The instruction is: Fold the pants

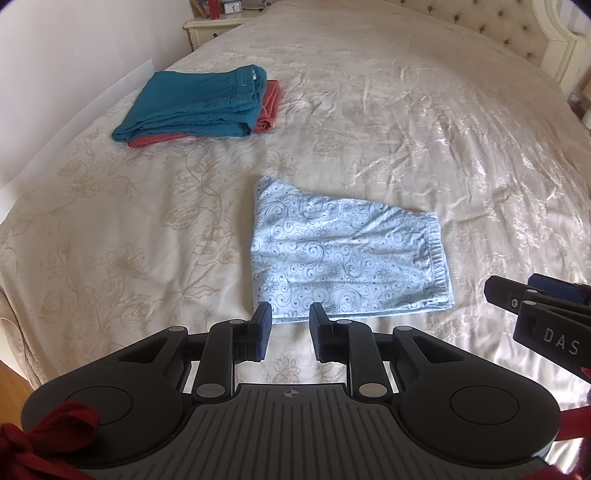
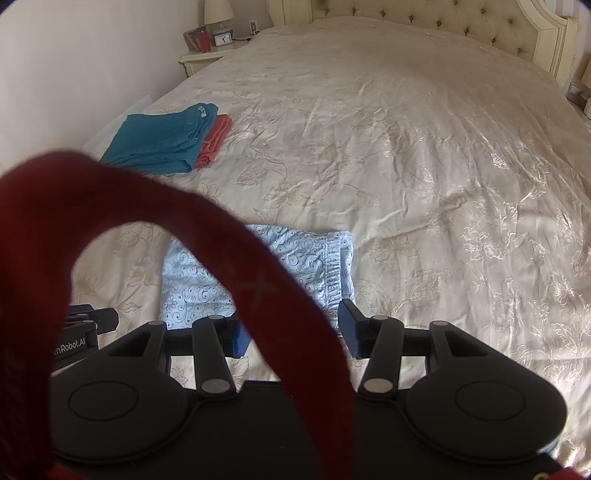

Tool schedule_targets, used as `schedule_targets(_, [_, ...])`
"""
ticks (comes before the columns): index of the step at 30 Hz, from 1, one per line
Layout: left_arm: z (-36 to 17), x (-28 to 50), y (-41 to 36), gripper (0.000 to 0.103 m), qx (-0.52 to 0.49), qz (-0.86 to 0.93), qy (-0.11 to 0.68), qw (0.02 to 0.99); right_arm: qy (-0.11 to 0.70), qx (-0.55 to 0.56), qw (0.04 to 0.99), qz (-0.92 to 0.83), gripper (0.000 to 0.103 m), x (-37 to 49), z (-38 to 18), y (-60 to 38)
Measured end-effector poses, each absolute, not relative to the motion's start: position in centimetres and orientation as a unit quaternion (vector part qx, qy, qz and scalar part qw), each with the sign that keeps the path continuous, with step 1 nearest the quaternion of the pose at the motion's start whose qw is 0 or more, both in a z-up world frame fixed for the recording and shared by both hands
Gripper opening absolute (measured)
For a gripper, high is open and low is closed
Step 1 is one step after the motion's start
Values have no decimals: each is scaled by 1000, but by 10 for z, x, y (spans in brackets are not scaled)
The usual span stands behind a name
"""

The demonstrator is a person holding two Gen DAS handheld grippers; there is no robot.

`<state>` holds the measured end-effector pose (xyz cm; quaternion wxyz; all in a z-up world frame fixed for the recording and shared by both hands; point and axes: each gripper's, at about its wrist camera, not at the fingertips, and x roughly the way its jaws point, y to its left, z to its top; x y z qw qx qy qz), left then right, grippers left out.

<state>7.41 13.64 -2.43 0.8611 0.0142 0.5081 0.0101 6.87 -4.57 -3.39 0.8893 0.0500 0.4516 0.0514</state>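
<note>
1. Floral pants (image 1: 343, 254), pale blue, already folded into a compact rectangle, lying flat on the bedspread (image 1: 406, 129) just beyond both tools.
2. Long axis running left to right across the scene, elastic waistband (image 1: 437, 258) at the right end, folded edge at the left end.
3. Left tool (image 1: 290, 317) hovering at the near edge of the pants, toward the left corner; jaws parted to a moderate gap, gripping nothing.
4. Right tool (image 2: 291, 325) hovering at the near right corner, close to the waistband; jaws spread wide, empty as far as visible, with a red strap (image 2: 258, 280) blocking the centre of the right wrist view.
5. Both tools about equally near the garment, left one by the fold end, right one by the waistband end; right tool tip also visible at the right edge of the left wrist view.
6. Judged from shape: folding largely complete; next likely either one more fold across the long axis or a lift toward the stack.
7. Far left on the bed: teal folded pants (image 1: 195, 107) stacked on a coral folded garment (image 1: 267, 107), well apart from the floral pants.
8. Open bedspread between pants and stack, no obstruction; nightstand (image 1: 210, 31) far left, headboard (image 1: 498, 26) at the far end.
</note>
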Motion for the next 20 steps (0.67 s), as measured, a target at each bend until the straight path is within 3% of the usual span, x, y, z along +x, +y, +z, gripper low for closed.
schedule_targets(20, [-19, 73, 131, 22, 14, 5, 484, 875, 454, 47, 888, 52, 56, 70, -37, -48])
